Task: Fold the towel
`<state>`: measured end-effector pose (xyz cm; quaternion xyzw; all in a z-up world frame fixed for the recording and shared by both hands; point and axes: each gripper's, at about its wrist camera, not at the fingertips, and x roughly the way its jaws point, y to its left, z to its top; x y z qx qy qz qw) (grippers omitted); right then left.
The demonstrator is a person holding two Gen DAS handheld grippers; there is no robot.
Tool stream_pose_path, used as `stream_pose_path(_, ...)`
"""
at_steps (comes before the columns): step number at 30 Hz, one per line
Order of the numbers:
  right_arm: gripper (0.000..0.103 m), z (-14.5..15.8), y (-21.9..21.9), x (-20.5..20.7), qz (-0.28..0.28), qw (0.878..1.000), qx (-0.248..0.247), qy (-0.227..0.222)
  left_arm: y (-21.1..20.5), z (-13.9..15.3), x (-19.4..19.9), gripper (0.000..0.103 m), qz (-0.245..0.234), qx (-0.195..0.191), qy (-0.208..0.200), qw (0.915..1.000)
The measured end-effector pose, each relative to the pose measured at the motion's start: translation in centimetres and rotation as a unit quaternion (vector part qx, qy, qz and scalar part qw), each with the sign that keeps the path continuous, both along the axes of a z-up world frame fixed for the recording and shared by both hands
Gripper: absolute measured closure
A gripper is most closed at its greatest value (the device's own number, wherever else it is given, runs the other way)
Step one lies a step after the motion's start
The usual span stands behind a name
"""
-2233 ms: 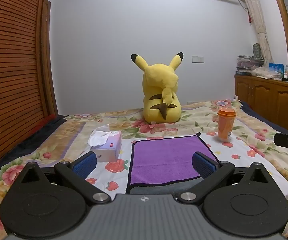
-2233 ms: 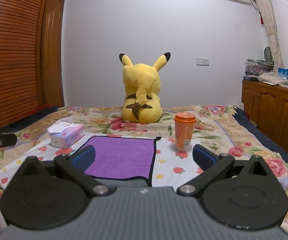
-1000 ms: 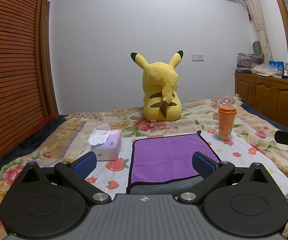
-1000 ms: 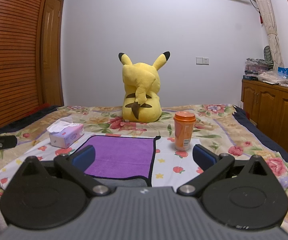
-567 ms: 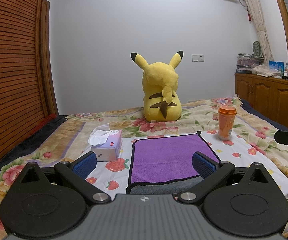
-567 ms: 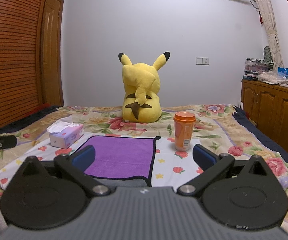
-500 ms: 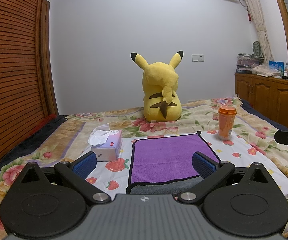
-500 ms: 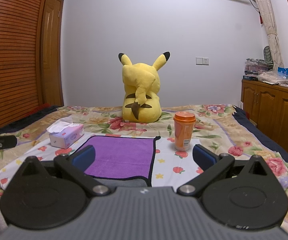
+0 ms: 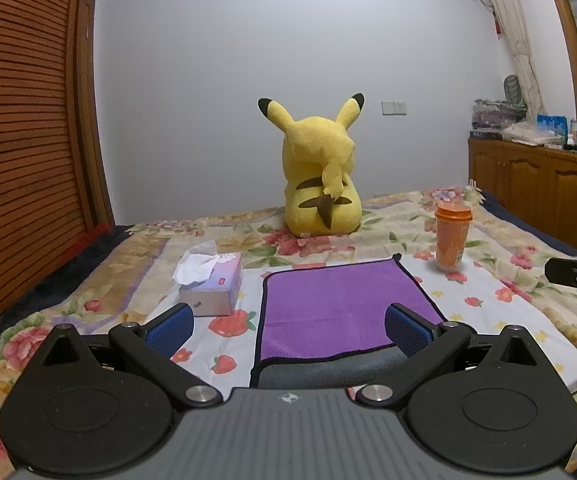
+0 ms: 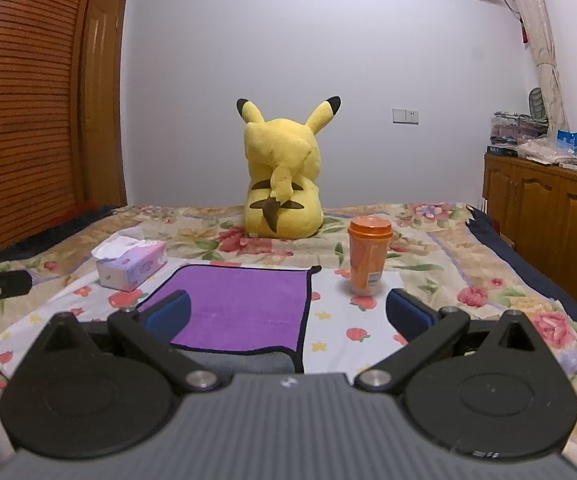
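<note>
A purple towel (image 9: pixel 336 304) with a black border lies flat on the flowered bedspread, its grey underside showing at the near edge; in the right wrist view the towel (image 10: pixel 244 304) sits left of centre. My left gripper (image 9: pixel 288 326) hovers open above the towel's near edge, blue pads wide apart, holding nothing. My right gripper (image 10: pixel 288 314) is open too, above the towel's near right corner. Each gripper shows at the edge of the other's view.
A tissue box (image 9: pixel 212 286) stands left of the towel. An orange lidded cup (image 9: pixel 451 236) stands at its far right corner. A yellow plush toy (image 9: pixel 320 184) sits behind. Wooden cabinets (image 9: pixel 544 192) line the right wall, slatted wood panels (image 9: pixel 20 160) the left.
Both views have tilted very slightly since 2.2 s ago; since then nothing has visibly moved. Both grippers stay open and the towel lies as before.
</note>
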<state>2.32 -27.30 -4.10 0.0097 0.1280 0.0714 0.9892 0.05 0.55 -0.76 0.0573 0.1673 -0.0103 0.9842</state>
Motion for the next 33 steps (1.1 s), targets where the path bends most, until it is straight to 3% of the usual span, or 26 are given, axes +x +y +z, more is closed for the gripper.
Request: stream_pose_path(33, 0.0, -1.1, 1.8, 3.7, 0.018, 0.998, -0.024, 0.051, -0.3, -2.0, 6.0, 0.0, 0.0, 0.016, 0.07, 0.9975)
